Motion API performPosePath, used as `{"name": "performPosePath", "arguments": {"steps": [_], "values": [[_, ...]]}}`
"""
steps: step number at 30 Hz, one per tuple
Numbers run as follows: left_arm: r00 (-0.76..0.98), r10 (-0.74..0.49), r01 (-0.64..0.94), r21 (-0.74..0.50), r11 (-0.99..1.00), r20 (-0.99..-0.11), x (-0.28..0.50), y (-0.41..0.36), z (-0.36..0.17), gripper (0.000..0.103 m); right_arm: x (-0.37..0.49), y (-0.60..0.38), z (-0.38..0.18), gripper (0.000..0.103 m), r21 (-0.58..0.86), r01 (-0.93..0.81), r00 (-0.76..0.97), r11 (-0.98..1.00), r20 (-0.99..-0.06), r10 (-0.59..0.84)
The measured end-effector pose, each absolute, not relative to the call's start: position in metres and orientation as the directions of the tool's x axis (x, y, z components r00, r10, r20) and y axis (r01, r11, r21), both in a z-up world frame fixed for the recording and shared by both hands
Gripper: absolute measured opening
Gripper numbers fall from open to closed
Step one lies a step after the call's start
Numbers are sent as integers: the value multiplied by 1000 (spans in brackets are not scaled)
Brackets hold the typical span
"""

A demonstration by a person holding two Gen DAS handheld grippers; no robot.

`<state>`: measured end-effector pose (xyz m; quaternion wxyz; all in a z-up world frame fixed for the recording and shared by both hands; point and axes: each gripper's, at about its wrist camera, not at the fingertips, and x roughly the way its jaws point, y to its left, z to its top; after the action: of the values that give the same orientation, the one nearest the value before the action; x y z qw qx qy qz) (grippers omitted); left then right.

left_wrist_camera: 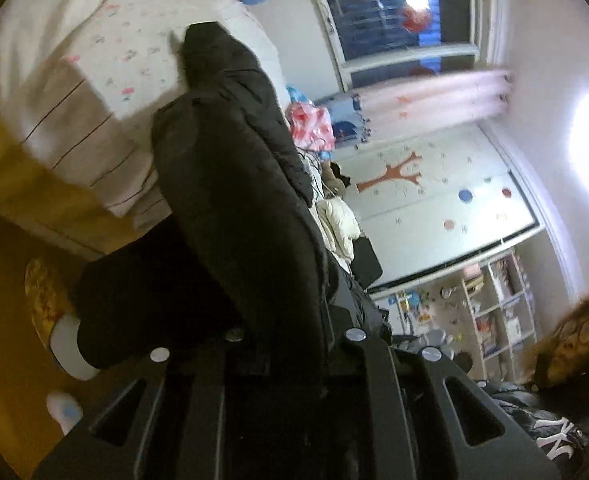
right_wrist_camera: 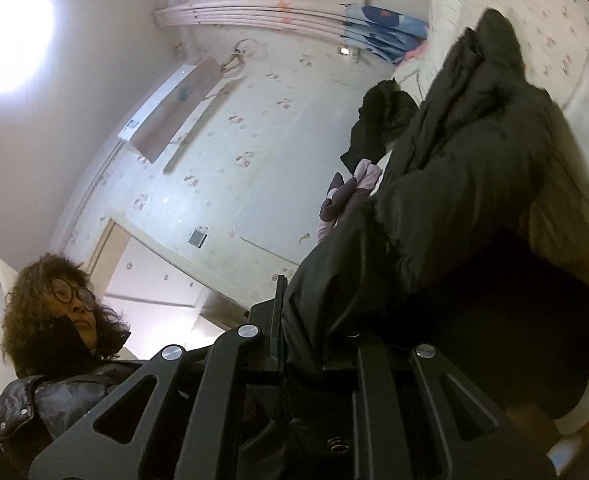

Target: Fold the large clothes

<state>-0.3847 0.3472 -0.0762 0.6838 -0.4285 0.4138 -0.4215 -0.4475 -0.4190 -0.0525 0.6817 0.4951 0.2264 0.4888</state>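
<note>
A bed [left_wrist_camera: 74, 92] with a pale sheet printed in small pink figures is carrying the work, and a big black padded coat [left_wrist_camera: 230, 184] is lying along it, bulky and quilted, with deep creases and a dull sheen. The coat's near end is hanging off the bed's near edge and rising toward both cameras, while its far end is stretching toward the far edge of the bed. The left gripper [left_wrist_camera: 294, 336] is pinching a thick fold of that dark fabric, jaws nearly together. The right gripper [right_wrist_camera: 314, 332] is likewise clamping the coat [right_wrist_camera: 454, 184], jaws almost fully closed on the cloth.
</note>
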Motion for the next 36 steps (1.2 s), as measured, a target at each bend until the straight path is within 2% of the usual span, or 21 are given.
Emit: {"name": "performPosePath", "arguments": {"steps": [4,11,18,26,30,31,34,36], "values": [[328,-937,292,-930,224,-122,-373,343,-44,16,-435,-431,-43,10,876,-483,417,-11,241,876],[381,-922,450,-858,247,-66,-311,316,40,16,-376,-440,14,10,814,-580,409,-28,321,854],[460,-887,442,-856,268,-40,-218,289,67,17,-293,-455,50,10,824,-565,501,24,320,804],[581,-809,332,-881,337,-91,-80,261,44,17,-175,-474,42,10,899,-409,673,156,182,717],[663,-717,254,-836,486,-215,-34,245,24,17,-115,-478,18,13,926,-287,747,245,56,663],[687,-672,215,-806,552,-277,-22,237,14,17,-100,-476,6,13,929,-239,764,282,1,645],[709,-592,131,-753,645,-384,0,222,-17,17,-65,-471,-34,13,935,-117,774,334,-125,621],[712,-566,108,-731,674,-416,4,216,-32,17,-53,-468,-57,13,939,-68,771,338,-166,615]]}}
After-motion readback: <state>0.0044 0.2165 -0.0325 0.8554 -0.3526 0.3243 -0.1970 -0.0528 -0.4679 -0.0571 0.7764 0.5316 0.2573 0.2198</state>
